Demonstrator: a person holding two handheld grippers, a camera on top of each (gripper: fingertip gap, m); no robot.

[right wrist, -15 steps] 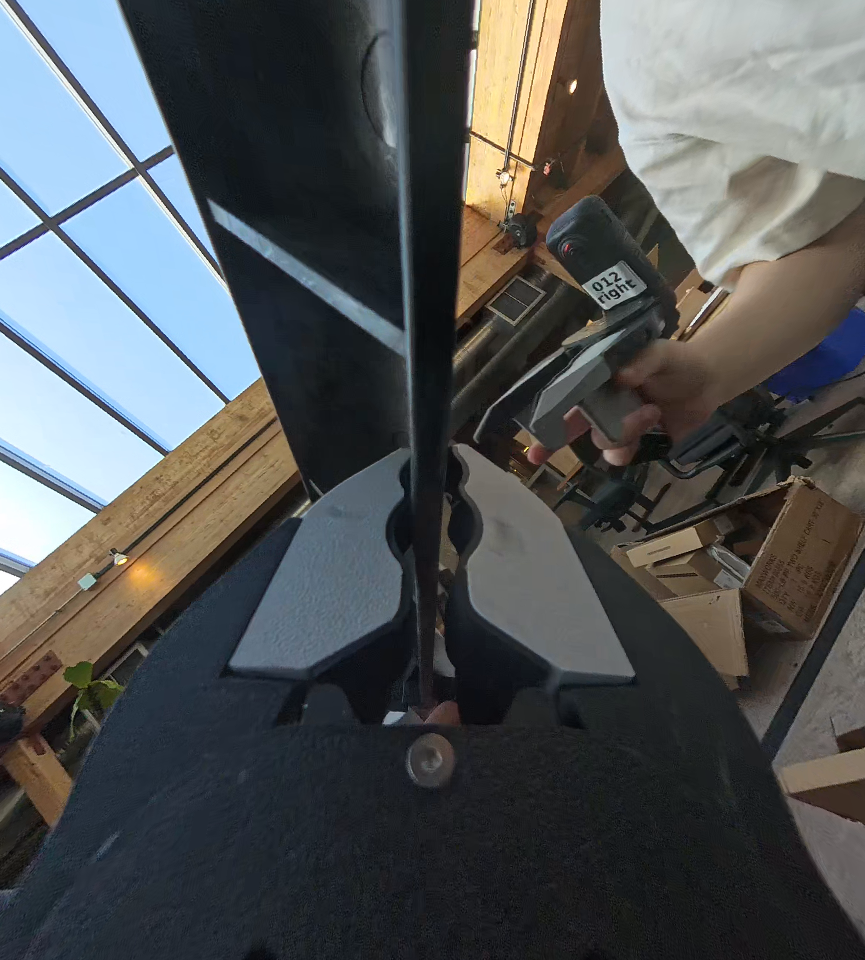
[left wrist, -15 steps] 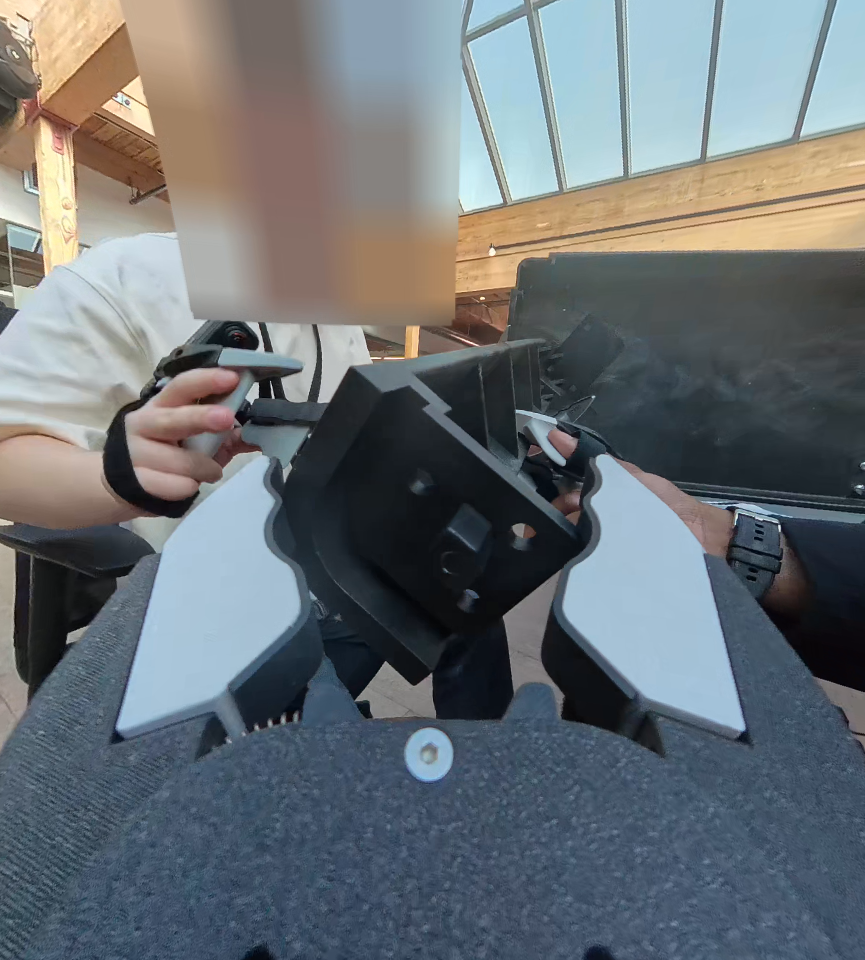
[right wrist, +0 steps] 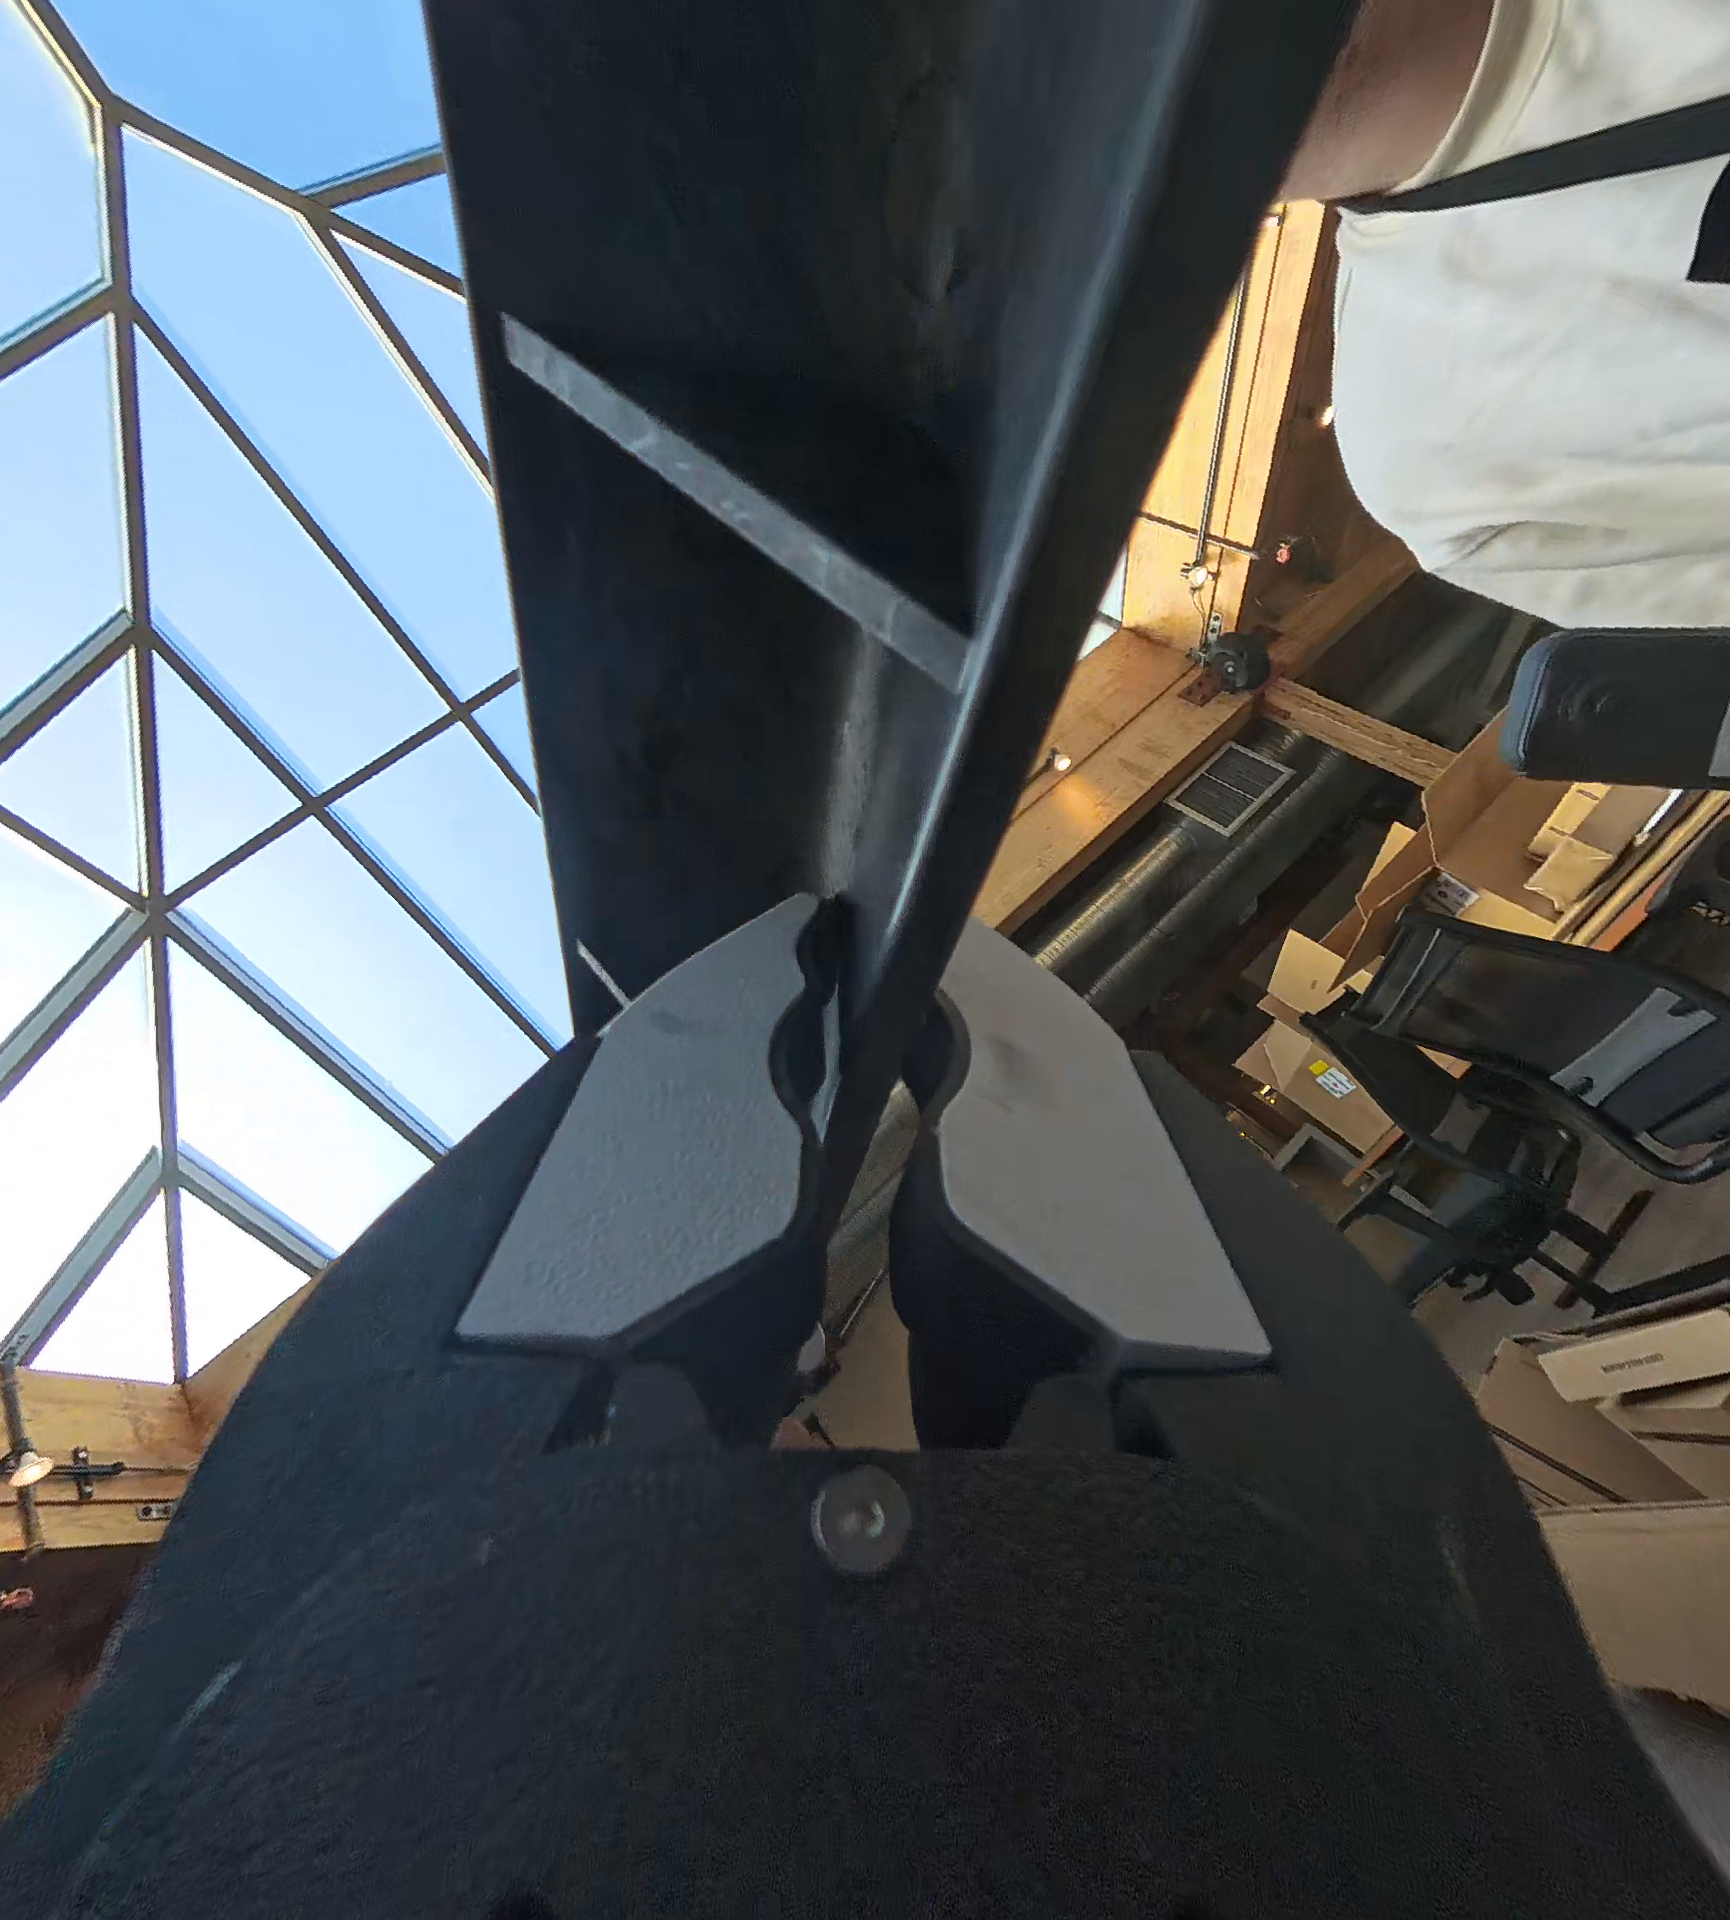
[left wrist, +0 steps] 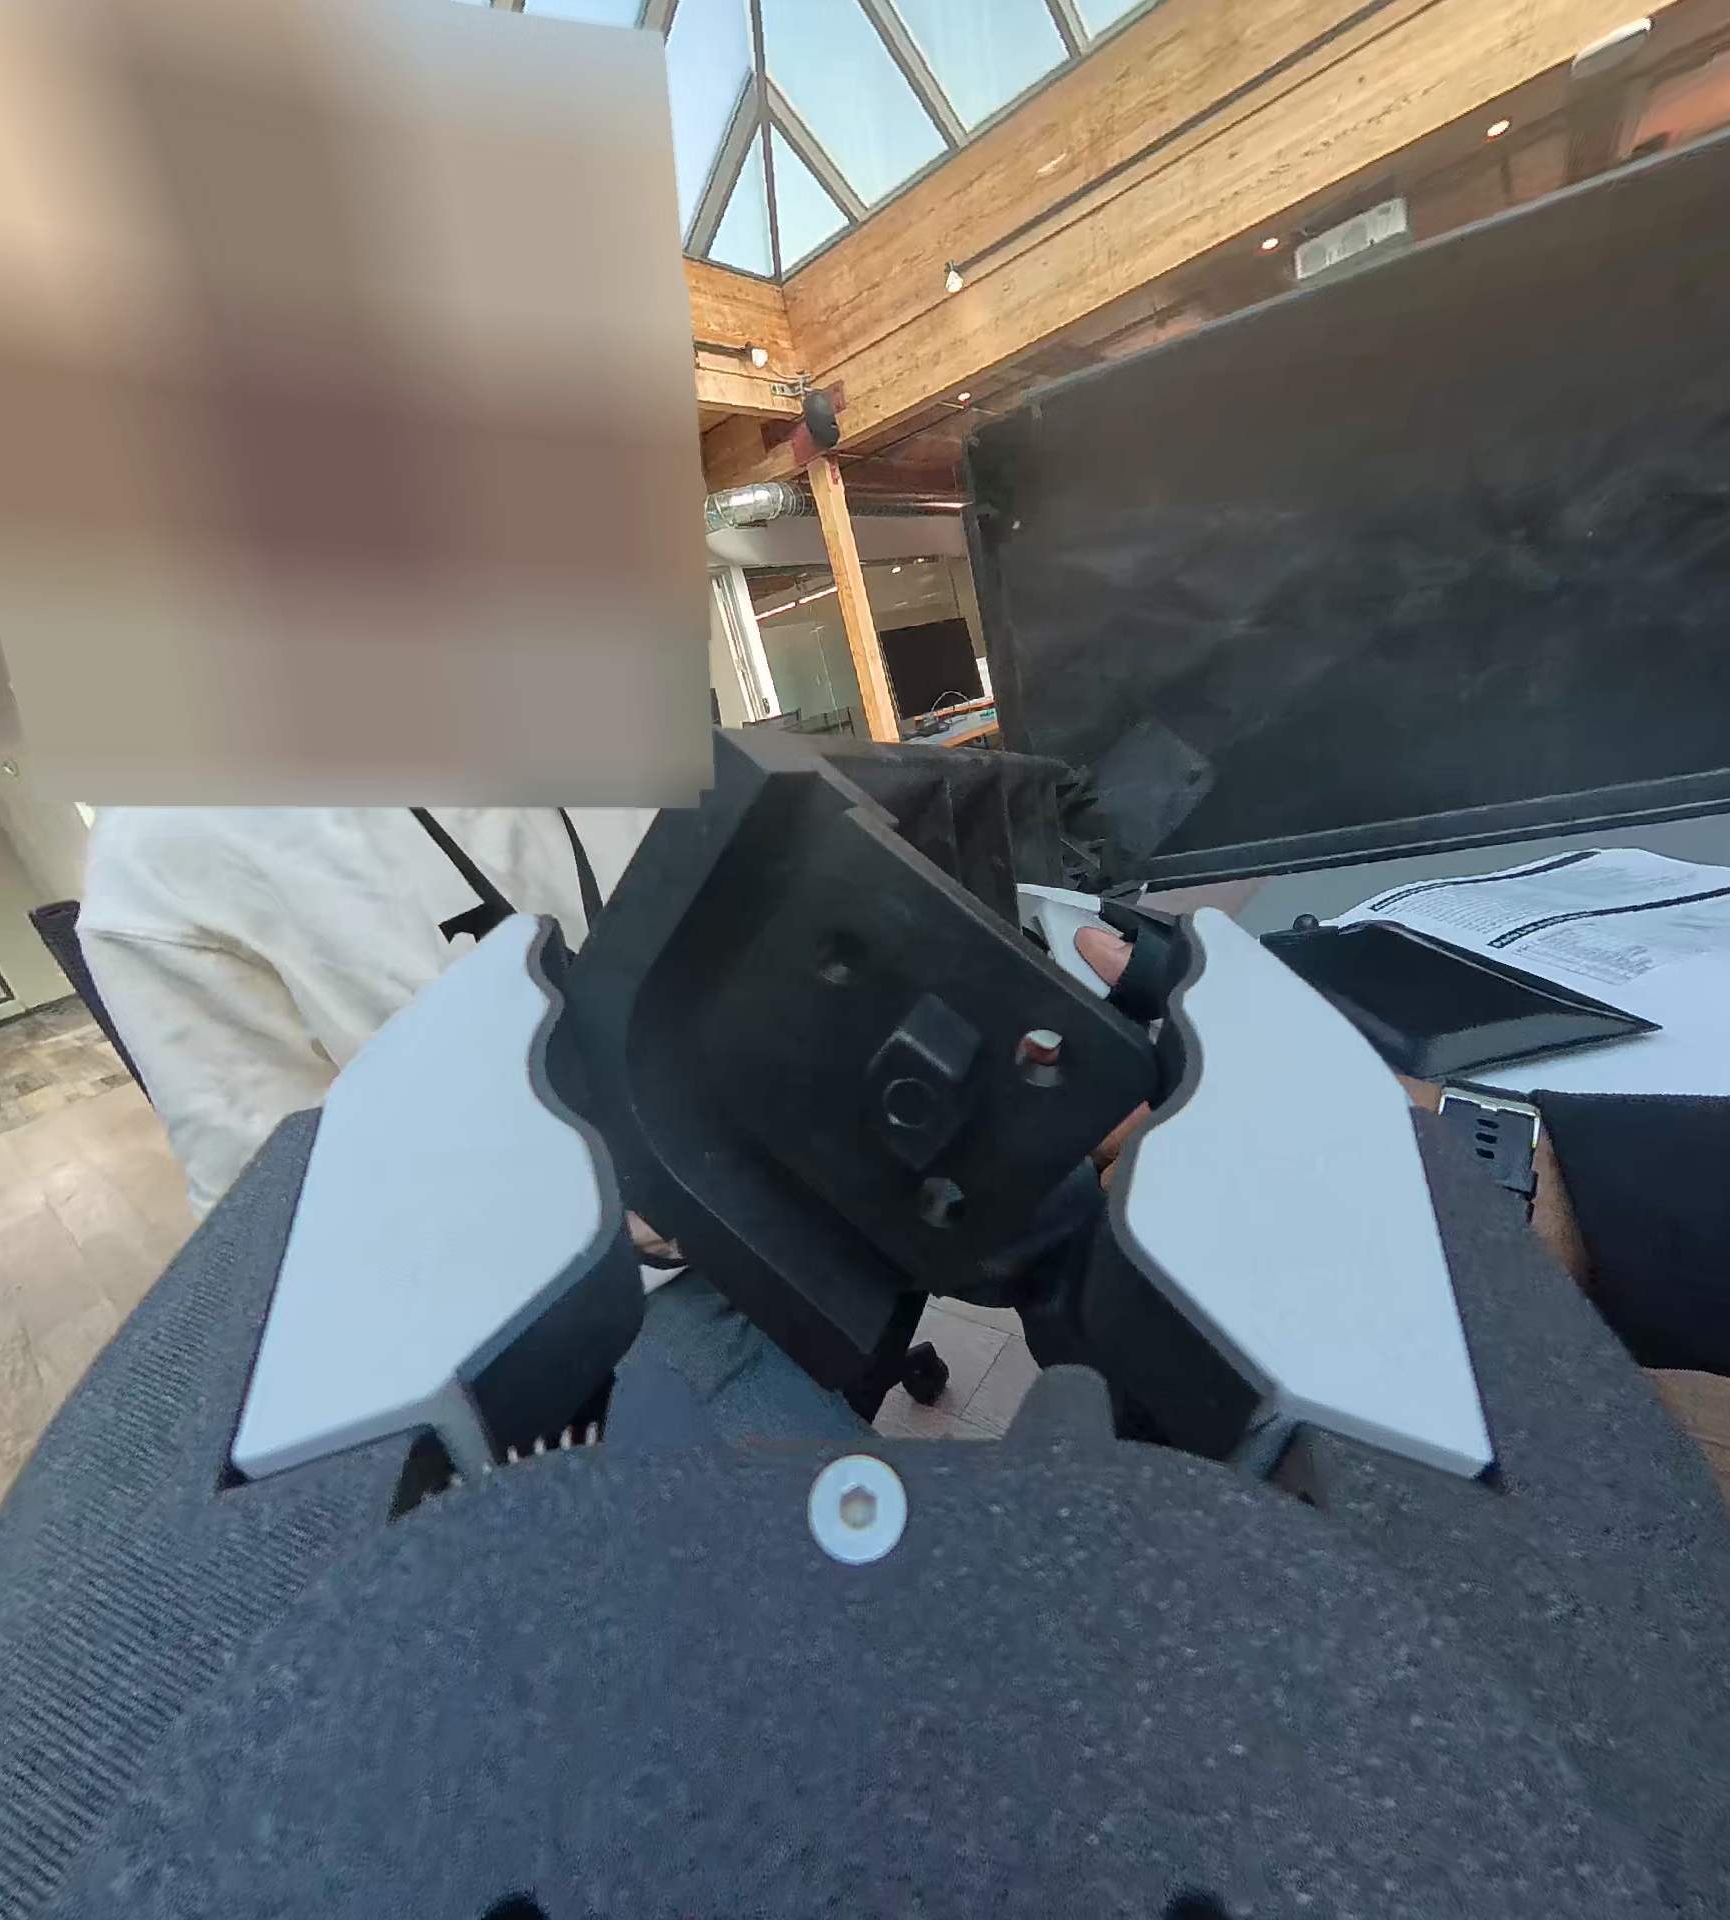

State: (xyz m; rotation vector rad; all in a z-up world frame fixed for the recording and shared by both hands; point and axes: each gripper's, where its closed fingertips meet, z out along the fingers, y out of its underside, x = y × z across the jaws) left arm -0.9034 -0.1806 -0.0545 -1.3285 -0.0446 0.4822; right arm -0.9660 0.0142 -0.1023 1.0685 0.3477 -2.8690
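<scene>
Black plastic bracket [left wrist: 871,1049], tilted, sits between the 2 spread fingers [left wrist: 445,1174] of the left tool [left wrist: 866,987]; whether either pad touches it cannot be told, so this tool reads as open. A hand [left wrist: 1115,961] steadies the bracket's far edge. Beyond lie a black panel [left wrist: 1412,582] and printed sheets [left wrist: 1609,925] on the tabletop [left wrist: 1287,904]. The right tool [right wrist: 876,997] is closed on the thin edge of a black panel [right wrist: 736,416], both pads pressing it, raised toward the skylight [right wrist: 165,623]. A person in a white shirt [right wrist: 1567,364] stands near.
</scene>
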